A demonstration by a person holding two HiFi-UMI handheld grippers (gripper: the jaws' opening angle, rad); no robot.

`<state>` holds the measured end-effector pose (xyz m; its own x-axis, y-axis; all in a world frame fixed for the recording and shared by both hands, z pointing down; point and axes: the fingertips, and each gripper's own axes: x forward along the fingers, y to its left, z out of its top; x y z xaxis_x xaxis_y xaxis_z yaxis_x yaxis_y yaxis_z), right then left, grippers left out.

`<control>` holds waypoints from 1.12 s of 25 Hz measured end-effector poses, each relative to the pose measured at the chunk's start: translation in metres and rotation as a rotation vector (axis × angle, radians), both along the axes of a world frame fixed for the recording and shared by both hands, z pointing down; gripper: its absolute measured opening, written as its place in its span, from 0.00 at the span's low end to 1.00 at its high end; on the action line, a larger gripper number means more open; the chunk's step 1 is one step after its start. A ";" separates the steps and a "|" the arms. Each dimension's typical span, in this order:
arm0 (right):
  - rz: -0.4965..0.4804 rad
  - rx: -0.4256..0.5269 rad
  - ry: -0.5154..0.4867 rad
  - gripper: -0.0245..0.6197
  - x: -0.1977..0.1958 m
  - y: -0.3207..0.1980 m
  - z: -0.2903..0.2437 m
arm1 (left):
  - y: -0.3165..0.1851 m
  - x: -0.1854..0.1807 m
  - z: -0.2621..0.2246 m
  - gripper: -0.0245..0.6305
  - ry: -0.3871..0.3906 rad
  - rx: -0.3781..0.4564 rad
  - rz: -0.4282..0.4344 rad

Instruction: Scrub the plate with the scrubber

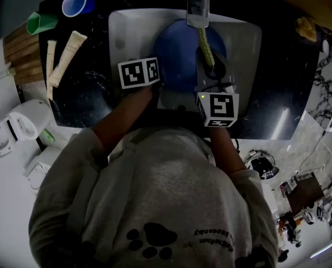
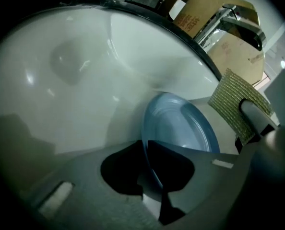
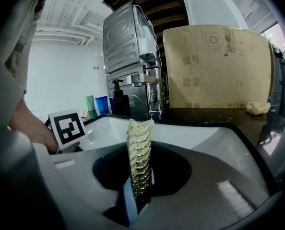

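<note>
The left gripper is clamped on the near rim of the blue plate, which stands tilted on edge in the white sink, its hollow face turned toward the other gripper. The right gripper, just beside it on the sink's near rim, is closed on the lower end of the yellow-green scrubber, which sticks up from between the jaws (ribbed, and edge-on to that gripper's camera). In the left gripper view the scrubber's flat face hangs just past the plate's far edge; whether the two touch I cannot tell. Beyond them the chrome faucet reaches over the sink's far rim. On the dark bench, left of the sink, lie two pale tubes, with a green container and a blue cup at the far left corner.
</note>
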<state>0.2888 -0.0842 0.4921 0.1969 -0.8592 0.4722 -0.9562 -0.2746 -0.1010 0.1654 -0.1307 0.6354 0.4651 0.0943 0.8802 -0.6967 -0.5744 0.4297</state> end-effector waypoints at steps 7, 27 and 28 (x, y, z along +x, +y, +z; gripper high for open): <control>0.031 -0.005 0.016 0.14 0.001 0.018 -0.007 | 0.000 0.004 -0.008 0.07 0.109 -0.109 -0.131; -0.021 0.070 0.139 0.14 -0.005 0.025 -0.079 | -0.023 -0.016 -0.098 0.08 0.333 0.038 -0.219; -0.030 0.057 0.147 0.14 -0.007 0.026 -0.078 | -0.024 -0.018 -0.102 0.08 0.337 0.048 -0.222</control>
<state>0.2815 -0.0587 0.4138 0.2346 -0.8901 0.3907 -0.9694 -0.2439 0.0263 0.1474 -0.1544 0.5335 0.7329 -0.0785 0.6757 -0.6308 -0.4505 0.6318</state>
